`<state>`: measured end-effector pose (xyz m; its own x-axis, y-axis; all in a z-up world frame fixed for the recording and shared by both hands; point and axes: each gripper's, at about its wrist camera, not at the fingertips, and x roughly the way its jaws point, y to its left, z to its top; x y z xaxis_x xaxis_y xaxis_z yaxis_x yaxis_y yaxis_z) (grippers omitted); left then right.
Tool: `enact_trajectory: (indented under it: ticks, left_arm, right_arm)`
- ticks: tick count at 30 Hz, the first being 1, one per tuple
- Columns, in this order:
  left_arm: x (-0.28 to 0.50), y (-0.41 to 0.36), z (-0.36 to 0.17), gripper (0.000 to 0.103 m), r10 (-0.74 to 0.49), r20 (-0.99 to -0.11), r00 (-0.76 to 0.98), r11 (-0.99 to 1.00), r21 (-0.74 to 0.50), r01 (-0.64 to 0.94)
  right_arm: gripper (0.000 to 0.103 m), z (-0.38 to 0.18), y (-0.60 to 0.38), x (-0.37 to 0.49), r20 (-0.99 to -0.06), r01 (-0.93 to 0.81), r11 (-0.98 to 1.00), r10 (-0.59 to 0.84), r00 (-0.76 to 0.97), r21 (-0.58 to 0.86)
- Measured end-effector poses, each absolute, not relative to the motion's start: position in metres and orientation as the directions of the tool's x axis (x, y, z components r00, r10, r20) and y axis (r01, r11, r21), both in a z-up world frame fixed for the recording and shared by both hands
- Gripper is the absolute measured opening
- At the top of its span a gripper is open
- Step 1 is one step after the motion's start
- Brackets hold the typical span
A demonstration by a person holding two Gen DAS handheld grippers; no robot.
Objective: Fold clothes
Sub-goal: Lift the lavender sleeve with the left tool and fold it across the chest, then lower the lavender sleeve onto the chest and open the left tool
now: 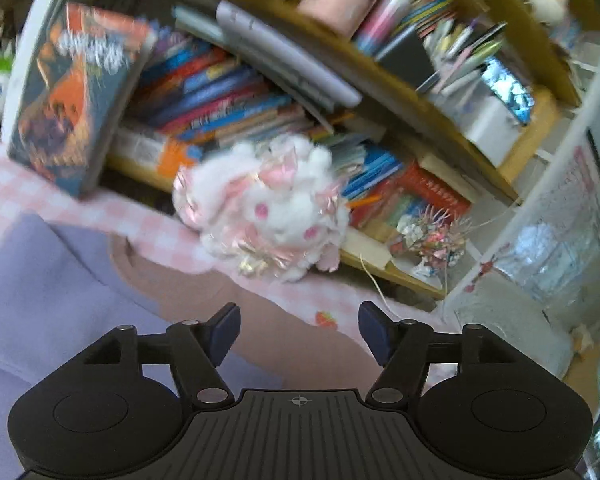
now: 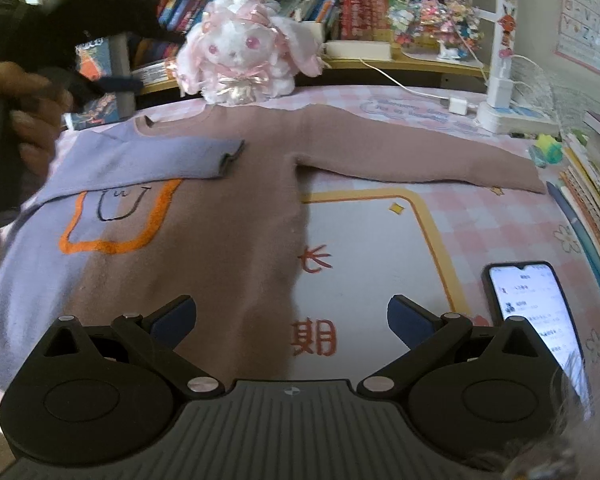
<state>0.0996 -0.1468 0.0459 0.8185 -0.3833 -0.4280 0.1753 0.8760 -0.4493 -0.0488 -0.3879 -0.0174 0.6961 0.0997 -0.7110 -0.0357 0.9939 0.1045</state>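
A sweater [image 2: 228, 216], purple on its left half and mauve-brown on its right with an orange outline drawing on the chest, lies flat on the pink checked table cover [image 2: 500, 220]. Its purple sleeve [image 2: 148, 160] is folded across the chest, while the brown sleeve [image 2: 420, 160] stretches out to the right. My right gripper [image 2: 292, 316] is open above the sweater's lower hem, nothing between its fingers. My left gripper [image 1: 299, 334] is open over the sweater [image 1: 188, 284] near the collar, holding nothing. It also shows blurred at the upper left, left gripper [image 2: 100, 80], carried by a hand [image 2: 32, 120].
A white and pink plush rabbit [image 2: 240, 56] sits just behind the collar, in front of a bookshelf [image 2: 340, 0]. A lit phone [image 2: 536, 312] lies at the right front. A white lamp base with charger cable [image 2: 500, 108] and stacked books [image 2: 592, 184] line the right side.
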Motion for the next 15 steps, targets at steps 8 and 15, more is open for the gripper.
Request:
enact_trajectory:
  ticks: [8,15]
  left_arm:
    - [0.024,-0.059,0.006,0.065,0.085,-0.631,0.771,0.994,-0.003,-0.112]
    - [-0.005,-0.026,-0.018,0.066,0.180,-0.699,0.692,0.981,0.071,-0.183]
  right_arm:
    - [0.103,-0.023,-0.379,-0.041,-0.734,-0.069,0.991,0.132,0.666,0.116]
    - [0.098,-0.027,-0.371,-0.043,-0.760,-0.063,0.992,0.123,0.639,0.108]
